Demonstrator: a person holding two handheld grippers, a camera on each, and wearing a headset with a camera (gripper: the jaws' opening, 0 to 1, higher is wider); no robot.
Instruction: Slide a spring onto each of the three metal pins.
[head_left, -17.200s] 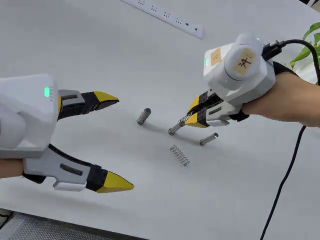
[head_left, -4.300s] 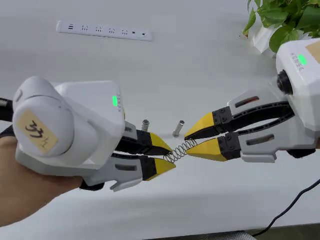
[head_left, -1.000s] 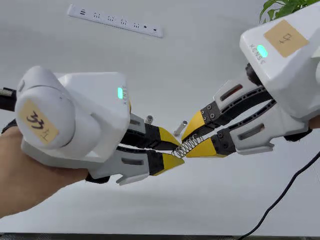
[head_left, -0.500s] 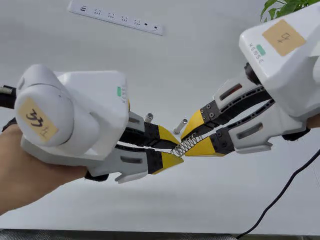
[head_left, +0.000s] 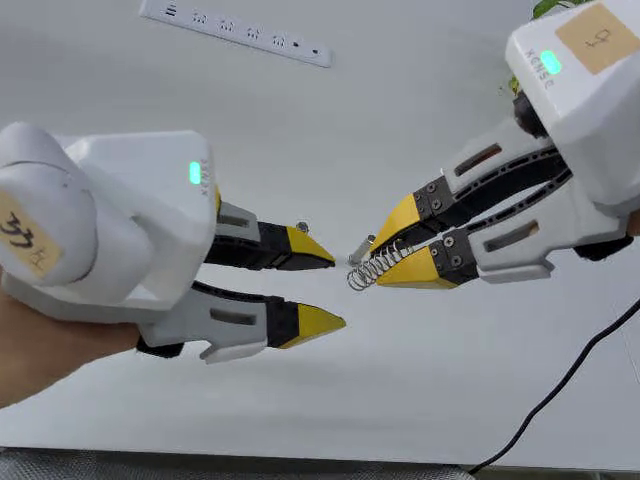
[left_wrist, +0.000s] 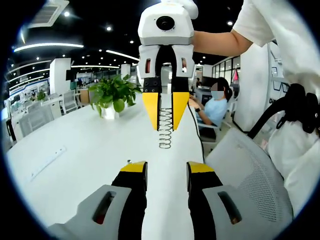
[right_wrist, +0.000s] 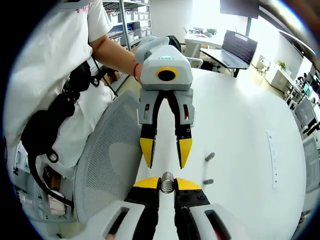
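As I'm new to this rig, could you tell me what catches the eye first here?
The right gripper, at the head view's right, pinches a coil spring between its yellow tips above the white table. The left gripper faces it tip to tip, jaws open and empty. Two metal pins rest on the table beyond them.

The spring (head_left: 362, 275) is a short coil of bright steel wire, held in the air above the worktop (right_wrist: 240, 125). One end is pinched between the yellow tips of the right gripper (head_left: 380, 266); the rest sticks out free and straight beyond them. In the right gripper view it shows end-on, a round ring between the jaws. Two small grey metal pins (right_wrist: 210, 157) (right_wrist: 208, 181) sit on the worktop, near each other but apart. They are too small to tell whether either carries a spring.
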